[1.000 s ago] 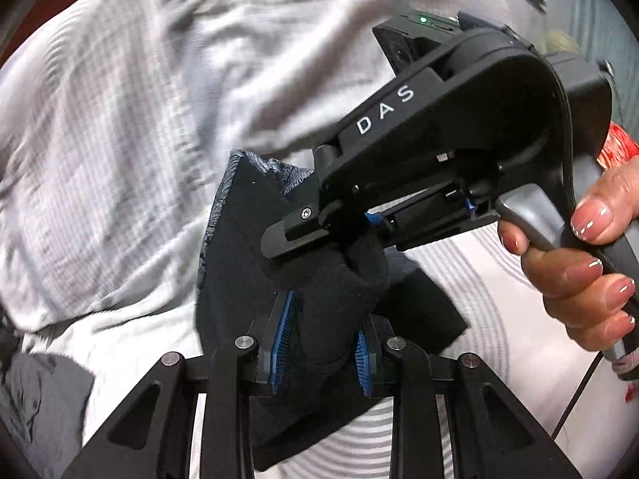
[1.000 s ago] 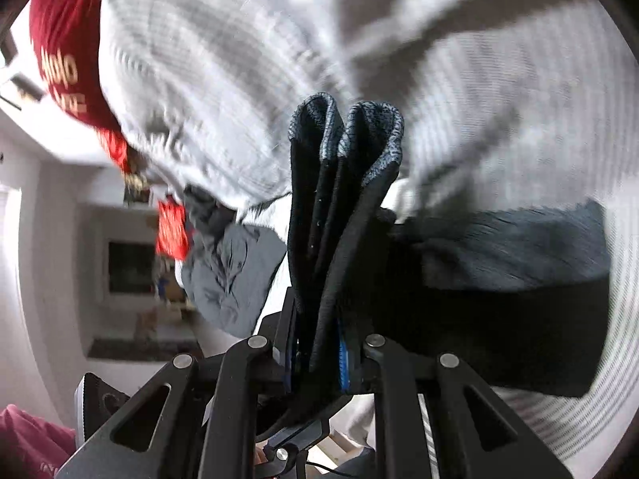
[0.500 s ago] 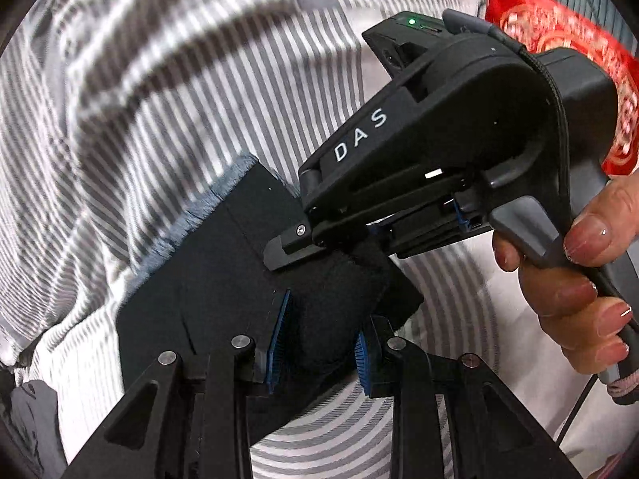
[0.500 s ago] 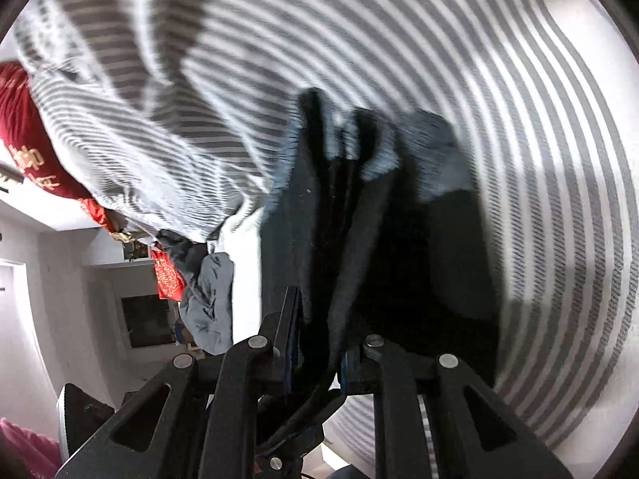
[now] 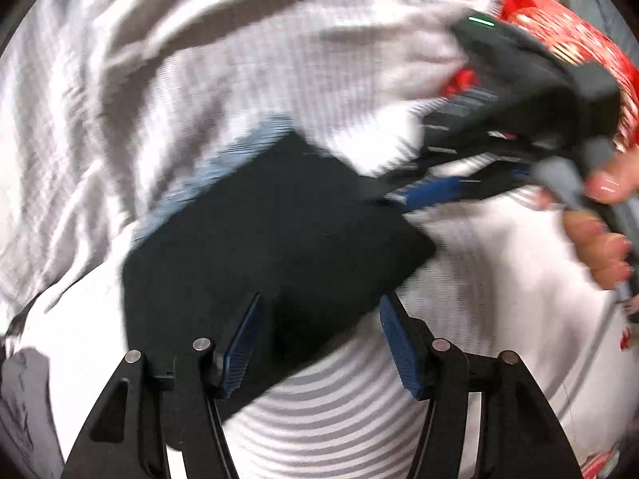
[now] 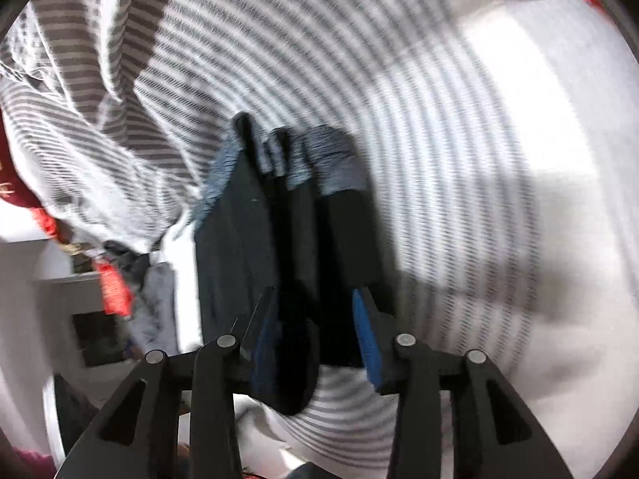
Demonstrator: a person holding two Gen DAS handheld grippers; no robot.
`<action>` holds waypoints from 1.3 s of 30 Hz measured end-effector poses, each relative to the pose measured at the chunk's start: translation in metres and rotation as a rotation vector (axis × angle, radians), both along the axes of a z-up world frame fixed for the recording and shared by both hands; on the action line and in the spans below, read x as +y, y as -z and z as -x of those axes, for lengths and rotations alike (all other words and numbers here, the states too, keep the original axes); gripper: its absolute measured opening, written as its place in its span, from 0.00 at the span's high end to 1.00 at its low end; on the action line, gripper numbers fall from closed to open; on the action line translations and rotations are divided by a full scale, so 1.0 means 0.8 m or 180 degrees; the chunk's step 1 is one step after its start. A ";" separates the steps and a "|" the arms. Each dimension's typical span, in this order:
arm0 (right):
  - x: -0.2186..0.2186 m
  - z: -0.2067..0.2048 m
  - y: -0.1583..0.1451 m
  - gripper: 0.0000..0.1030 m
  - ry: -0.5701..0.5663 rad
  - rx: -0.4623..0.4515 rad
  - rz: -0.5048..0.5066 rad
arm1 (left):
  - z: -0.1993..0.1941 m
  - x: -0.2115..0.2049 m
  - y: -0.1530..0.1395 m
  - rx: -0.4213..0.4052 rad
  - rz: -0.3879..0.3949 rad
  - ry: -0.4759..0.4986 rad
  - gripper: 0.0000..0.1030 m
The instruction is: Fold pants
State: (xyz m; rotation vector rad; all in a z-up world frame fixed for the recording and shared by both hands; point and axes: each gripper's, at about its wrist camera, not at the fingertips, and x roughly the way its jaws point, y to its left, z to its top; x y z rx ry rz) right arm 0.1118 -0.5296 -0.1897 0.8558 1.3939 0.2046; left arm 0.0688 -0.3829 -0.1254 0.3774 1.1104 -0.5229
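The folded dark pants (image 5: 271, 231) lie flat on the striped bed sheet (image 5: 339, 411), their grey-blue waistband edge toward the upper left. My left gripper (image 5: 319, 343) straddles the near edge; its jaws are opening and the blue pads stand clear of the cloth. My right gripper (image 5: 393, 195), held by a hand (image 5: 599, 231), sits blurred at the pants' right corner. In the right wrist view the pants (image 6: 247, 239) show stacked layers with banded ends far away. There the right gripper (image 6: 315, 339) is opening, with cloth still between its pads.
A rumpled striped duvet (image 5: 159, 60) is heaped behind the pants. A red patterned cushion (image 5: 559, 40) lies at the upper right. A grey garment (image 6: 155, 303) and red items (image 6: 114, 287) sit by the bed's edge at the left. Bare sheet (image 6: 439, 119) spreads to the right.
Both grippers came down with the pants onto the sheet, and both went from clamped on the cloth to jaws apart. The right gripper has pulled back toward the upper right.
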 end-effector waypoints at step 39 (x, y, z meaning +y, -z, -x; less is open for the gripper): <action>0.100 0.008 -0.032 0.57 -0.0547 0.0147 0.1259 | -0.091 0.152 0.094 0.0902 0.0205 -0.1393 0.19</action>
